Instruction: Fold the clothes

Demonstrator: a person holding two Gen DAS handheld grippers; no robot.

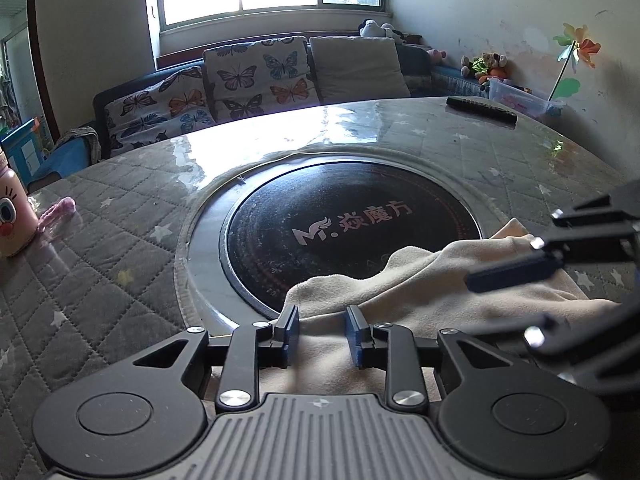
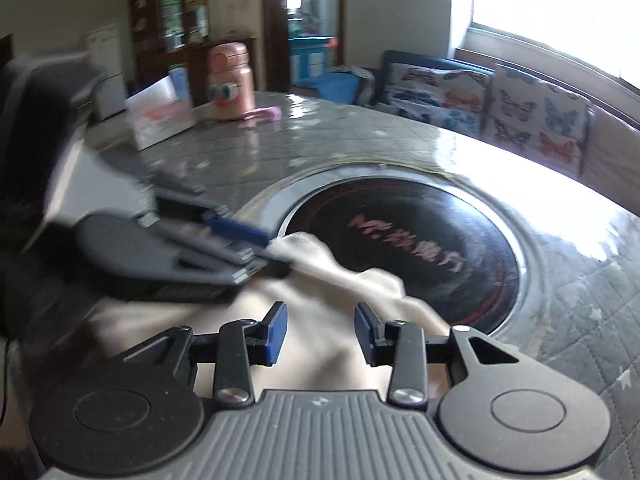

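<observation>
Quilted counter (image 1: 120, 248) with a hotplate; cream cloth (image 1: 400, 300) lies bunched under both open tongs, left (image 1: 322, 332) and right (image 2: 322, 334), probably let go to regrip.

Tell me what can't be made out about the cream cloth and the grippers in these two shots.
- Cream cloth: near part hidden by the left gripper body, left wrist view; garment type unclear.
- Right gripper: cut off by the right edge, left wrist view.
- Right wrist view: motion blur smears the cloth's folds.
</observation>
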